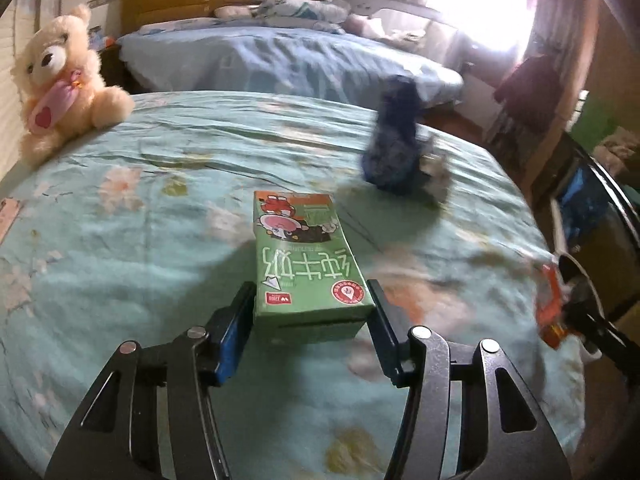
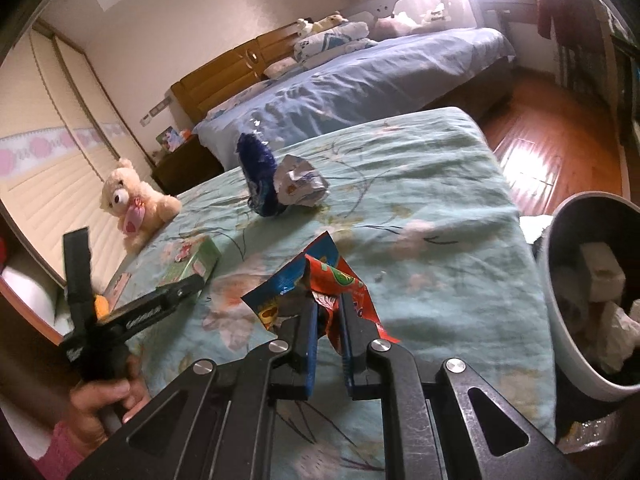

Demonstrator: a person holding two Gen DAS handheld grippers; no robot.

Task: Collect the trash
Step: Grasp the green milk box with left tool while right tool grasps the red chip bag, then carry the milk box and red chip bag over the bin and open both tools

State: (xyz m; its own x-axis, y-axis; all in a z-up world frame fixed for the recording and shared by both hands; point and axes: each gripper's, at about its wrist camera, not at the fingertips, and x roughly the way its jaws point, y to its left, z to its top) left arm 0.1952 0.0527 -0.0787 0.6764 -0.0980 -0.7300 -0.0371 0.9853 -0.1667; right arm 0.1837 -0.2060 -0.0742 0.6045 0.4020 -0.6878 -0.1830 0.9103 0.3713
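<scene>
A green milk carton (image 1: 304, 260) lies flat on the flowered bedspread (image 1: 140, 208). My left gripper (image 1: 310, 296) is open, one finger at each side of the carton's near end. The carton (image 2: 192, 264) and the left gripper (image 2: 160, 304) also show in the right wrist view. My right gripper (image 2: 328, 304) is shut on a red and blue snack wrapper (image 2: 316, 280), held just above the bed; it also shows in the left wrist view (image 1: 550, 304). A dark blue wrapper (image 1: 394, 140) and a crumpled silver wrapper (image 2: 300, 180) lie farther back.
A grey trash bin (image 2: 560, 280) with crumpled paper inside stands at the bed's right edge. A cream teddy bear (image 1: 60, 76) sits at the far left of the bed. A second bed with a blue cover (image 2: 340, 88) lies beyond, with wooden floor (image 2: 540, 140) to the right.
</scene>
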